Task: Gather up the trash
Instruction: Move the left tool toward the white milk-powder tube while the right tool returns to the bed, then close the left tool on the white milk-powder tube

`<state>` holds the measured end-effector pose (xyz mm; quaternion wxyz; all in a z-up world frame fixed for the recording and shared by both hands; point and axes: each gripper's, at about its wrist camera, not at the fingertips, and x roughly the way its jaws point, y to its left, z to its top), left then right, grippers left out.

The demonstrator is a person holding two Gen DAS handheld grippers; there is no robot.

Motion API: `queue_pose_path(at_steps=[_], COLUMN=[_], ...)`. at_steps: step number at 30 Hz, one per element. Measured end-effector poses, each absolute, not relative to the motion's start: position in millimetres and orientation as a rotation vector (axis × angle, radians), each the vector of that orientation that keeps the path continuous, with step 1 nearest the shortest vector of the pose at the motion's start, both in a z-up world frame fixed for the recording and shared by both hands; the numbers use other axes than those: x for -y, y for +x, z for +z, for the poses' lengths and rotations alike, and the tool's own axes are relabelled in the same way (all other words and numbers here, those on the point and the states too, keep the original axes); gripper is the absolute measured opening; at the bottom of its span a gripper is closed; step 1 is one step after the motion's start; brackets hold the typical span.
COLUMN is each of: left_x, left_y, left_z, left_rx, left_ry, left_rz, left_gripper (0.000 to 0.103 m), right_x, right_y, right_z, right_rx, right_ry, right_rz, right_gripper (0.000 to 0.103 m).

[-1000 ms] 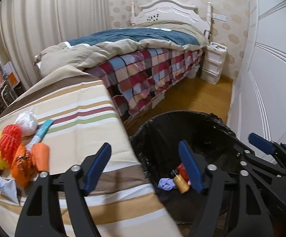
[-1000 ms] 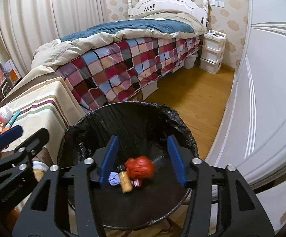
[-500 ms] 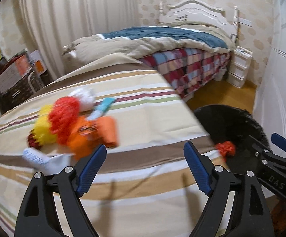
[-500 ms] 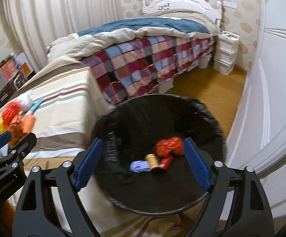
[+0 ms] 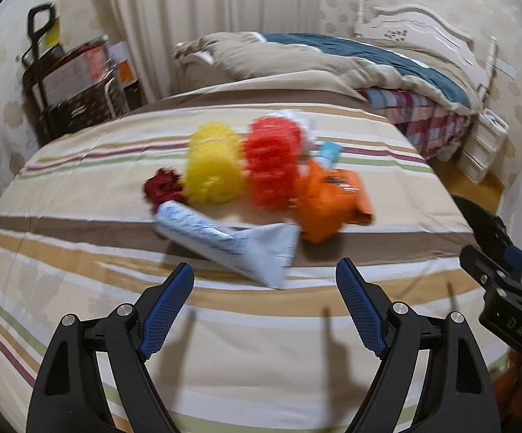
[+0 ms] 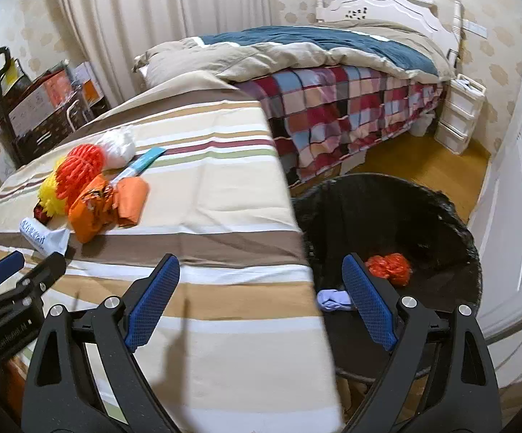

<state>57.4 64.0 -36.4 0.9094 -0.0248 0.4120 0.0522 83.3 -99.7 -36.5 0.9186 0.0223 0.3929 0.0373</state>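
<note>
A pile of trash lies on the striped tablecloth: a yellow mesh ball, a red-orange mesh ball, an orange bag, a white-and-blue tube and a dark red scrap. My left gripper is open and empty, just short of the tube. My right gripper hangs over the table's edge beside the black-lined bin, its jaws opening with nothing between them. An orange-red wad and a lilac scrap lie in the bin.
Behind the table is a bed with a plaid blanket. White drawers stand by it on the wood floor. A white cupboard door is close behind the bin. A cart of boxes stands at the far left.
The left gripper has swung left from the bin to face the trash pile. The right gripper has spread its jaws, dropped the orange-red wad into the bin and shifted left over the table edge.
</note>
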Motion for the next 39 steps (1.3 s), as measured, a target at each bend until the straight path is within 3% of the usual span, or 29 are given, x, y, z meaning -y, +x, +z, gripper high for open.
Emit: queue_pose_path(at_steps=[18, 39], left_x=[-93, -125], left_y=[102, 68], left_z=[-50, -55], left_rx=[-0.927, -0.963], left_ry=[-0.088, -0.085], left_rz=[0.166, 0.118], left_gripper=[0.081, 0.081], right_x=[87, 84], right_y=[90, 91], right_z=[-44, -46], right_rx=[-0.851, -0.856], right_ry=[0.030, 0.023], right_rz=[0.088, 0.088], right_gripper=[0.089, 0.089])
